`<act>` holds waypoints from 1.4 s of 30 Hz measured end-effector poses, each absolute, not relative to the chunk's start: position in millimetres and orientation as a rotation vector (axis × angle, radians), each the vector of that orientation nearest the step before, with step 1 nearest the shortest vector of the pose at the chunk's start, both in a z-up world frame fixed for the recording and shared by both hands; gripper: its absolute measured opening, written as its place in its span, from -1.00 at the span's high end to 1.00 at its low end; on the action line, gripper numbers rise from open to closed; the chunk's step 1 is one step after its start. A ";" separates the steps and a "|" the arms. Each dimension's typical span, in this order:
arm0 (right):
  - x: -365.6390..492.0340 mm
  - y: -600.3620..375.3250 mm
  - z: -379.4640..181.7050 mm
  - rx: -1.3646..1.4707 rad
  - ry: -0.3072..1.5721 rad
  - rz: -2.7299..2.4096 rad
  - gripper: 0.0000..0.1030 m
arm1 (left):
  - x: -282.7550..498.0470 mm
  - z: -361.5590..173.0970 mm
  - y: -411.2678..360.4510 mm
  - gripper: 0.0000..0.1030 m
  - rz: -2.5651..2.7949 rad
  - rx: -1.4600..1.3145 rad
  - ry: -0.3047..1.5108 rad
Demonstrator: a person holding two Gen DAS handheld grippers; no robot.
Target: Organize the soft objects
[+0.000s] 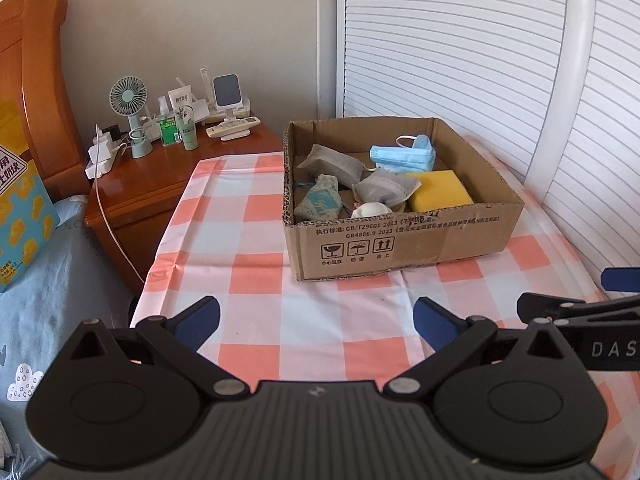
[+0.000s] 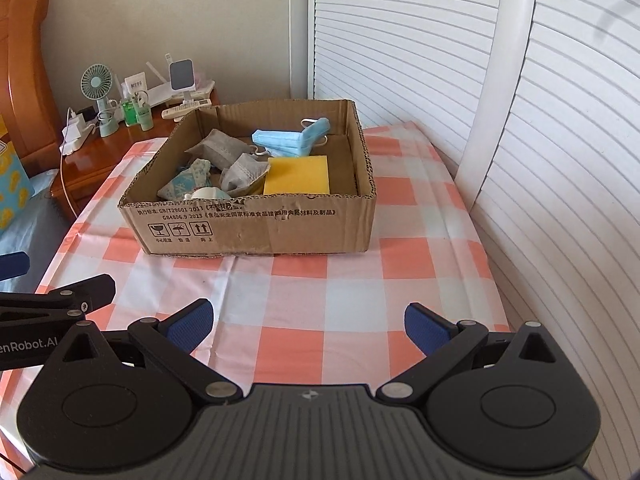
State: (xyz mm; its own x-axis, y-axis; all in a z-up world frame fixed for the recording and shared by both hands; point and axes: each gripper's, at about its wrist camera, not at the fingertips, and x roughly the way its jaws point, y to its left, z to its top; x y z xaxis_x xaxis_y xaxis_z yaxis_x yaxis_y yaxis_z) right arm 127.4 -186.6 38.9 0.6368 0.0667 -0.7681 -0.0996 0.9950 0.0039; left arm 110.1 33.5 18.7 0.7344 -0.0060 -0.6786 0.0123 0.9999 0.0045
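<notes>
Both tools sit low over the checked cloth [image 1: 248, 280], short of the cardboard box [image 1: 400, 248]; left gripper [image 1: 316, 322] has its fingers spread wide w/ nothing between them; right gripper [image 2: 308, 326] likewise released & empty. All the soft stuff appears to be in the box already: yellow sponge [image 1: 440, 194] at the near right corner, blue face masks [image 1: 404, 156] behind it, grey pouches [image 1: 332, 166] & a patterned sachet [image 1: 318, 204] on the left, a small white item [image 1: 370, 211] against the near wall; can't tell what it is. Nothing loose on the cloth in either view.

Judgement: either the sorting is about done or items get pulled out next. If reaching in: come over the near wall from above, not through it; take the sponge first, it's squarest & clear of the rest; close gently, foam squashes; mask loops look tangled w/ a pouch, so lift slowly; keep the 2 tools apart, they're close side by side.
</notes>
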 end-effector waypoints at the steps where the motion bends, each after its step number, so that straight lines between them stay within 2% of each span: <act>1: 127.1 -186.7 39.1 -0.040 0.875 0.096 -1.00 | 109.6 19.4 32.9 -0.99 -0.007 0.010 0.745; 42: 118.8 -189.9 47.2 -0.049 0.846 0.086 -1.00 | 103.8 25.9 30.8 -0.99 0.011 0.027 0.749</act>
